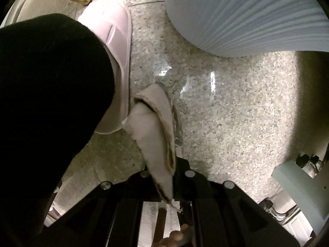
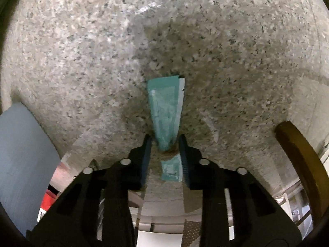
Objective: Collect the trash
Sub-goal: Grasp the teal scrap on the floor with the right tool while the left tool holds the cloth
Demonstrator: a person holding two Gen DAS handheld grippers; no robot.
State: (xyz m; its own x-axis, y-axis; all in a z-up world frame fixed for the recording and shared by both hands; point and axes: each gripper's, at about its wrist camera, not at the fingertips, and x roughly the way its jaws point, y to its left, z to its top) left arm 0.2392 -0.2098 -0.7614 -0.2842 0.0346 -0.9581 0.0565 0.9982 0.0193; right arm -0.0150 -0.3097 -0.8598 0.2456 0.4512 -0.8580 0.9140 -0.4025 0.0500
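Observation:
My left gripper [image 1: 164,169] points down at the speckled stone floor [image 1: 236,123] and is shut on a folded beige paper napkin [image 1: 154,127]. The napkin sticks out ahead of the fingers, with a strip of clear film [image 1: 178,131] beside it. In the right wrist view a teal wrapper [image 2: 165,111] lies on the floor [image 2: 82,61]. Its twisted brown waist sits between the fingers of my right gripper [image 2: 165,143]. A narrow gap shows on each side of the wrapper, so the pads do not press it. The jaws stand open.
A pale blue ribbed bin [image 1: 246,16] stands just beyond the napkin and shows at the left edge [image 2: 22,154] of the right wrist view. A person's black trouser leg [image 1: 51,92] and white shoe [image 1: 115,47] fill the left. A brown wooden leg [image 2: 298,154] stands at the right.

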